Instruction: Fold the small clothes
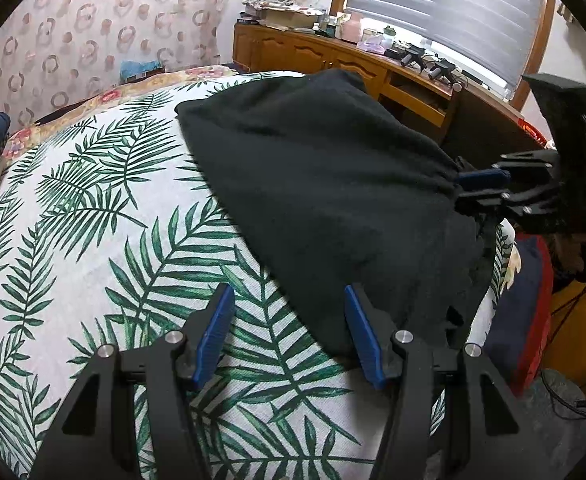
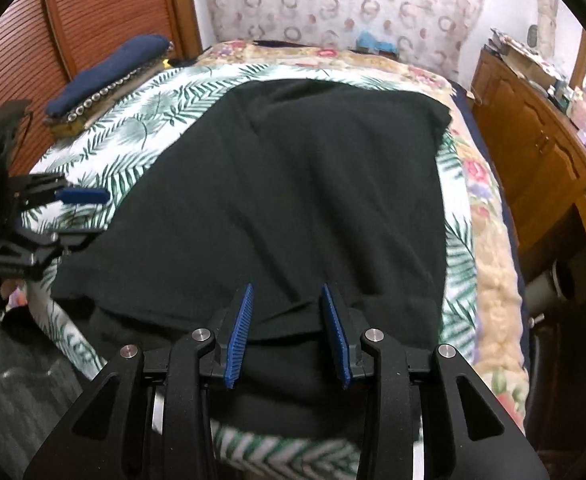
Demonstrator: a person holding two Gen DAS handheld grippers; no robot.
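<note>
Dark green fleece garment [image 2: 293, 208] spread on the palm-leaf-print bed cover [image 1: 105, 216].
Your left gripper [image 1: 289, 300] is wide open and empty beside the garment's near edge. Your right gripper [image 2: 287, 300] is partly open over its near hem; whether it has cloth, you cannot tell. A wooden cabinet [image 1: 313, 52] stands beyond.

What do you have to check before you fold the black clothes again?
1. Black garment lies on the leaf-print sheet: ok.
2. Garment is smooth: not ok, creases run toward the right gripper.
3. Left gripper is open at the garment's edge: ok.
4. Right gripper has hold of the cloth: cannot tell. Its jaws stand apart, yet fabric gathers at it.
5. Whole garment is on the bed: not ok, the near edge droops over the side.
</note>
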